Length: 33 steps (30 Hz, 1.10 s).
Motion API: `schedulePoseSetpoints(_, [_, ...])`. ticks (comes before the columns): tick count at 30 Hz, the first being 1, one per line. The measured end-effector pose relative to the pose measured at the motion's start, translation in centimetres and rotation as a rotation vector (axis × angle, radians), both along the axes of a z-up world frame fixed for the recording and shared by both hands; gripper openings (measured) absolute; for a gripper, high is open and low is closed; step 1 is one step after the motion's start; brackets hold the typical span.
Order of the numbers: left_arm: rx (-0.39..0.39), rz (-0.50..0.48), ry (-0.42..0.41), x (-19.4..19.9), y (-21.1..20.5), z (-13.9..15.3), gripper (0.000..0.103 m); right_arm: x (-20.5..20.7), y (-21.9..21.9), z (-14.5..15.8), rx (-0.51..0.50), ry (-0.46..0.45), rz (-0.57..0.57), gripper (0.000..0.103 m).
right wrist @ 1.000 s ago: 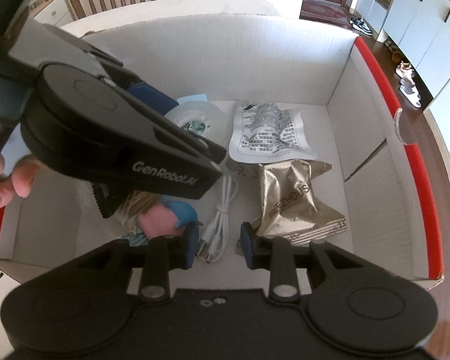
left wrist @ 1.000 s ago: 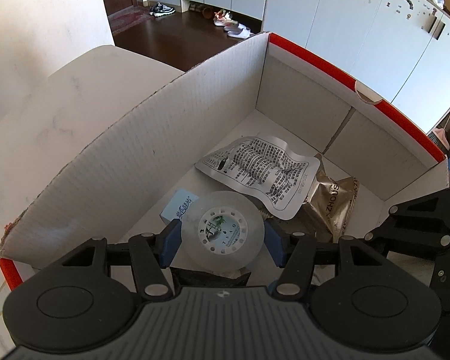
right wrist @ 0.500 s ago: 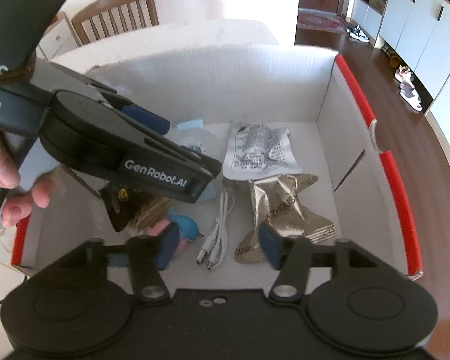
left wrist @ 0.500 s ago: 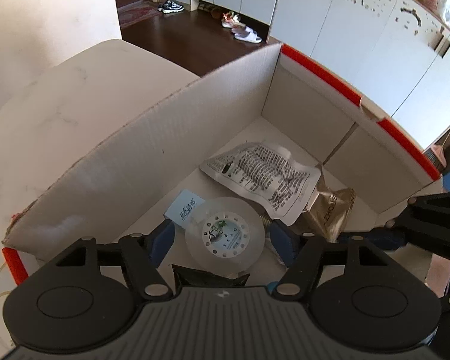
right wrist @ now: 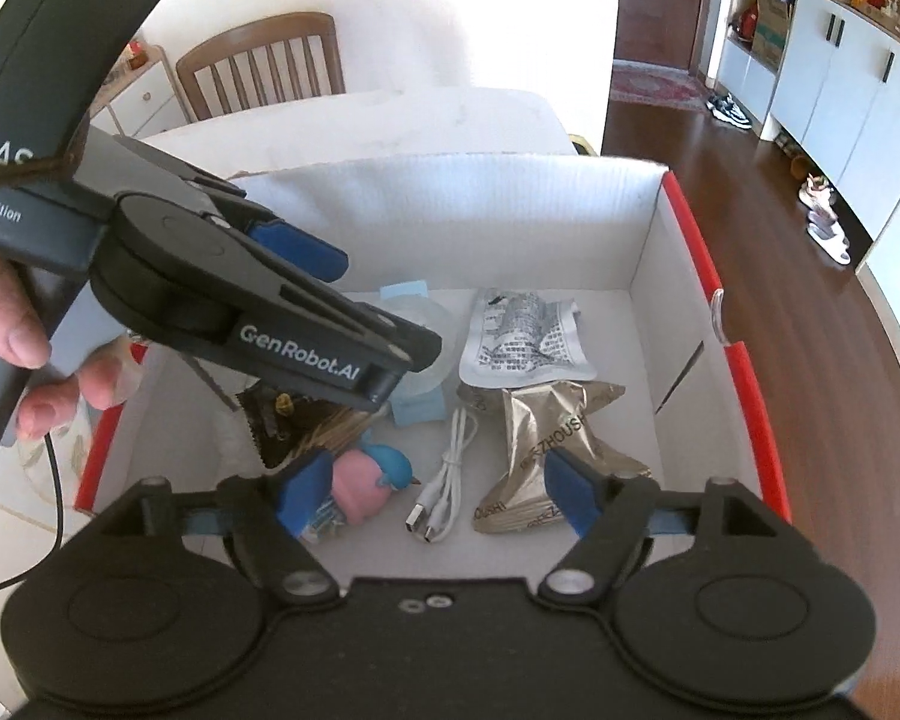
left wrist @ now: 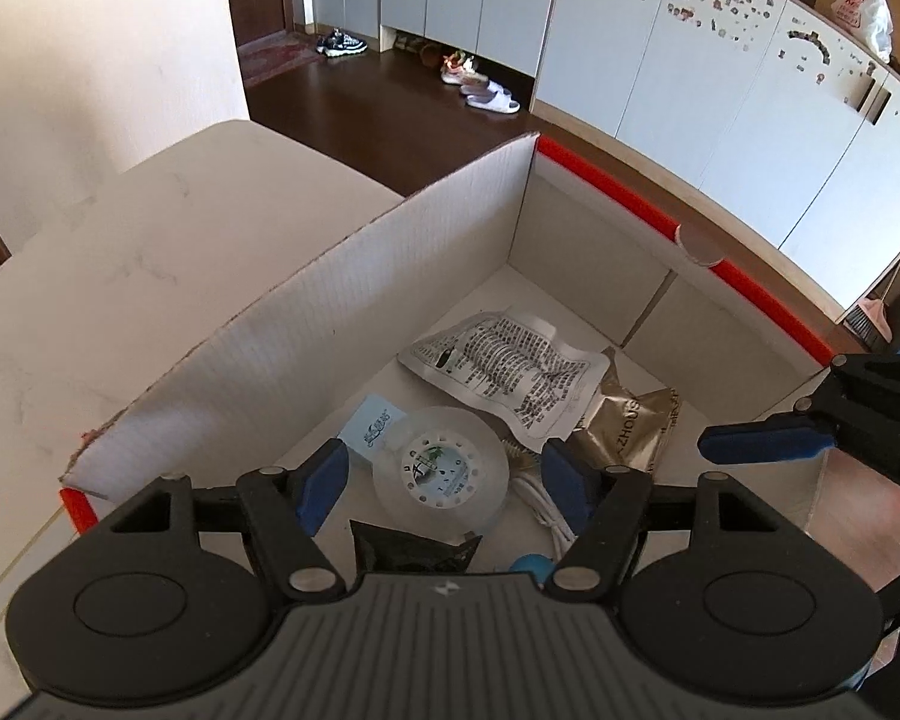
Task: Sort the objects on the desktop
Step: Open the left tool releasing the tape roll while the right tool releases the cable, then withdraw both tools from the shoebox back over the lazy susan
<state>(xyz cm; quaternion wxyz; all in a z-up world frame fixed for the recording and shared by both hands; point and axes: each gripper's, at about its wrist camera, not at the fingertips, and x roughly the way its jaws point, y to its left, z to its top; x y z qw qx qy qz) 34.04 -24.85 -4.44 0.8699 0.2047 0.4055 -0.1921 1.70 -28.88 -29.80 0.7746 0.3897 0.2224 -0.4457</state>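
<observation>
Left wrist view: you are holding your left gripper [left wrist: 441, 483] spread wide and empty above the cardboard box [left wrist: 306, 324], over the tape roll [left wrist: 441, 468] lying on its floor. Your right gripper [right wrist: 435, 489] is also gaping, holding nothing, hovering over the white cable [right wrist: 447, 480], between the pink toy [right wrist: 363, 480] and gold packet [right wrist: 546, 420].

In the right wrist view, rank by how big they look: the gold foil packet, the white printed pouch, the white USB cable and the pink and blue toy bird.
1. Gold foil packet
2. White printed pouch, farther away, so unsure
3. White USB cable and pink and blue toy bird: alike, bird partly hidden
</observation>
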Motion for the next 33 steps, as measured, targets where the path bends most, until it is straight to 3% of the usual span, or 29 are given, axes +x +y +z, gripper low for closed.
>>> schedulePoseSetpoints(2, [0.000,-0.002,-0.010,-0.5,0.0,0.3,0.082,-0.2,0.4,0.3,-0.010,-0.011,0.002,0.081])
schedulePoseSetpoints(19, [-0.073,-0.004,-0.047,-4.0,0.8,1.9,0.092,-1.8,3.8,3.2,-0.131,-0.037,0.027,0.088])
schedulePoseSetpoints(21, [-0.082,-0.004,-0.057,-4.6,1.0,2.2,0.103,-1.9,4.1,3.5,-0.143,-0.040,0.032,0.088])
schedulePoseSetpoints(33, [-0.137,-0.042,-0.086,-8.4,2.4,3.8,0.103,-1.5,6.8,5.6,-0.210,-0.062,0.013,0.088])
